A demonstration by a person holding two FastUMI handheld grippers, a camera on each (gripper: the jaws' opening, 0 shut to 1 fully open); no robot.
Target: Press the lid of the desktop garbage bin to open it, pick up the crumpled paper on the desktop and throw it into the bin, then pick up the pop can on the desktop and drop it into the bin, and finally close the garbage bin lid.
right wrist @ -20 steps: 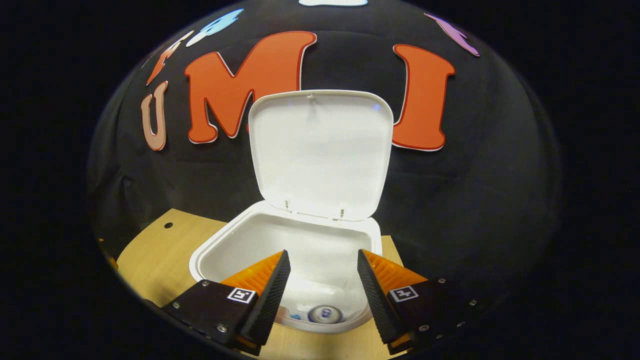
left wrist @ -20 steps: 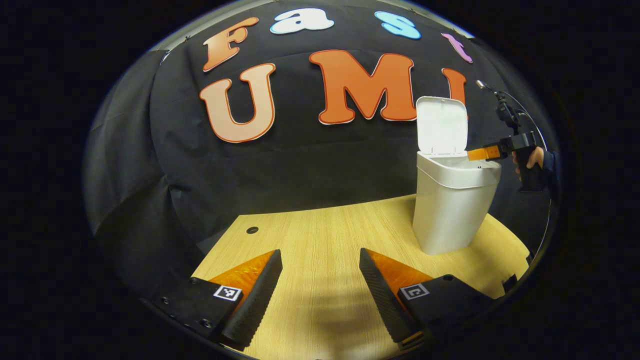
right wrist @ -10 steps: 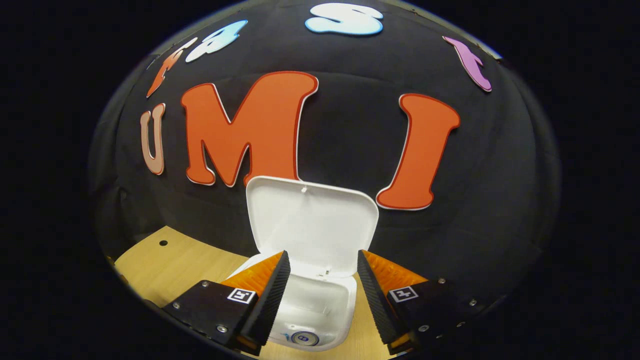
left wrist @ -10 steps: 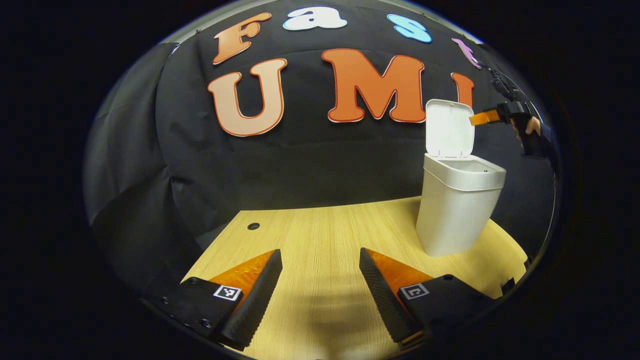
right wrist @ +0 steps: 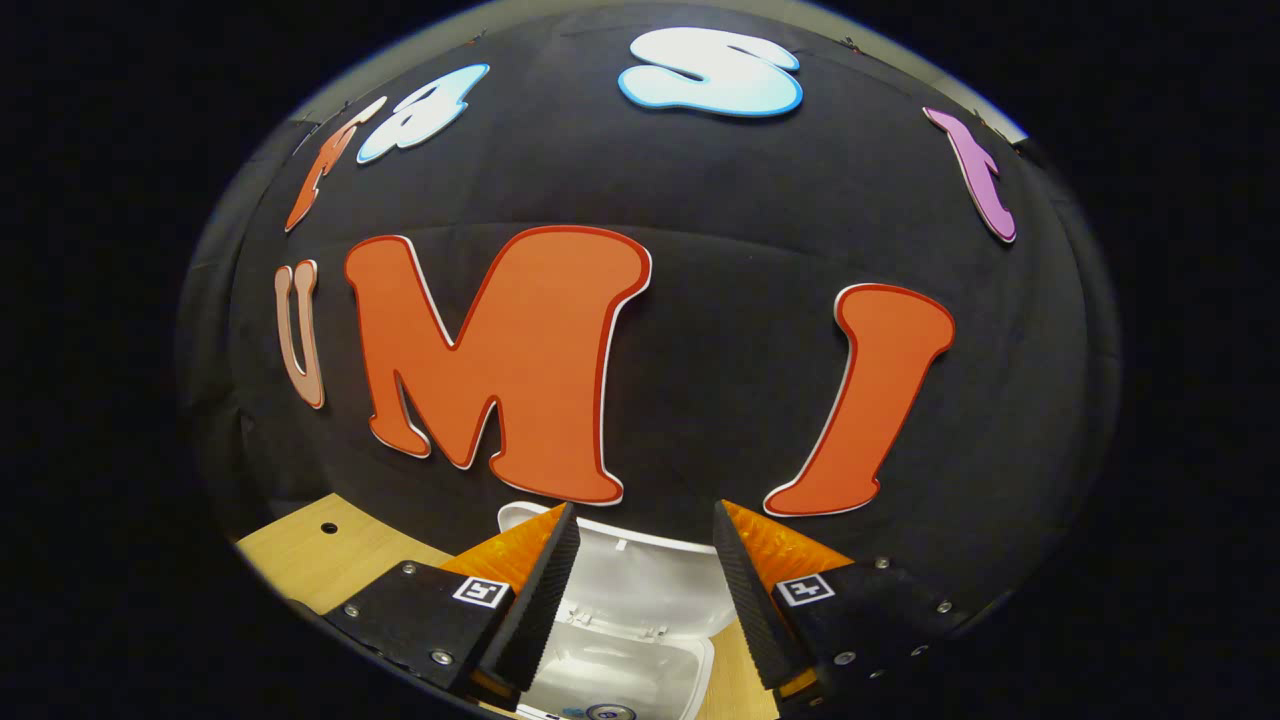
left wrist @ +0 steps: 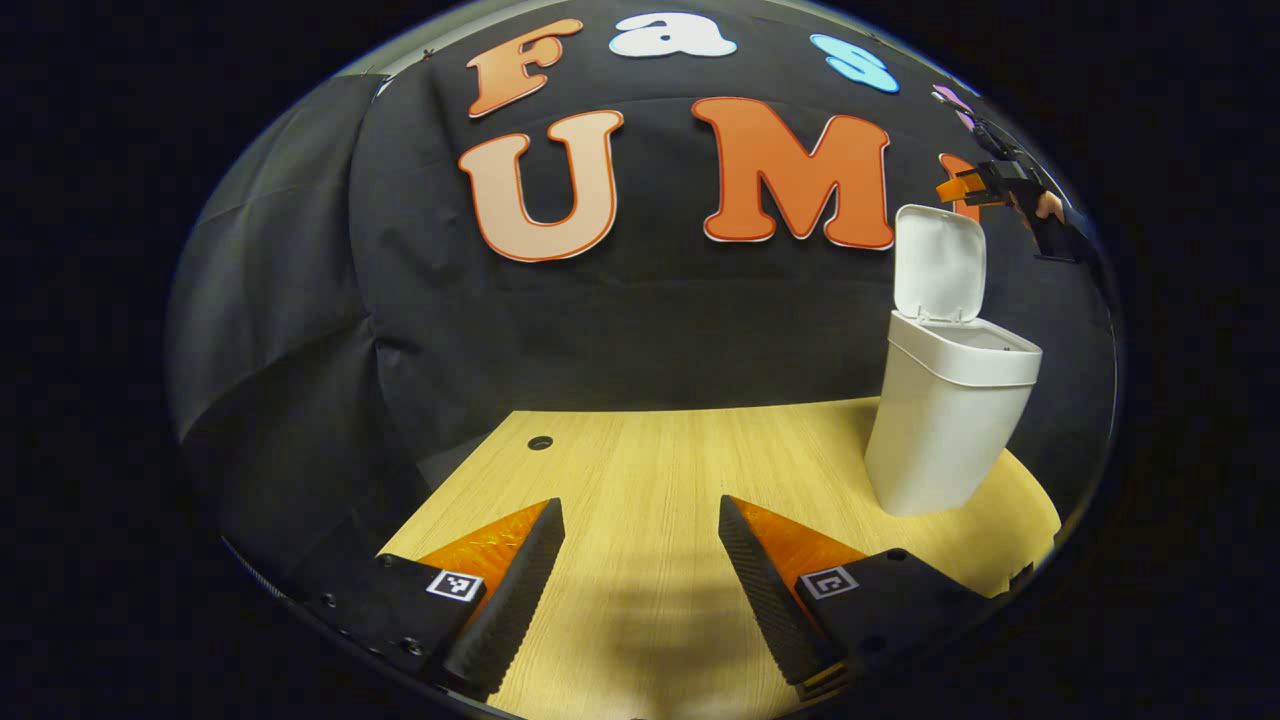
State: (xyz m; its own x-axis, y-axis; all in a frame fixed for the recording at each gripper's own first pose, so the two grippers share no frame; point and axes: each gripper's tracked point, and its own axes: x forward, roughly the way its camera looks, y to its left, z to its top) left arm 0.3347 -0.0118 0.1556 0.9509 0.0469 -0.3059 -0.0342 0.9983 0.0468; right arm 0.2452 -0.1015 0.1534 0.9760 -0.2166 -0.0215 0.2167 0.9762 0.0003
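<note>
The white desktop bin (left wrist: 950, 430) stands on the right of the wooden table (left wrist: 640, 470), its lid (left wrist: 938, 262) upright and open. My right gripper (left wrist: 955, 187) hangs open just above the lid's top edge, held by a hand (left wrist: 1048, 205). In the right gripper view that gripper (right wrist: 640, 580) looks down past the lid (right wrist: 650, 585) into the bin's mouth (right wrist: 620, 670), where a pop can's top (right wrist: 607, 712) shows at the bottom. My left gripper (left wrist: 640, 560) is open and holds nothing, low over the table and well left of the bin.
A small round hole (left wrist: 540, 442) sits in the table near its back left edge. The black cloth wall hangs close behind the bin. Bare wood lies between my left gripper and the bin.
My right gripper has risen from the bin's mouth to above the lid's top edge, still open. The left gripper view has swung slightly left, so the bin sits farther right.
</note>
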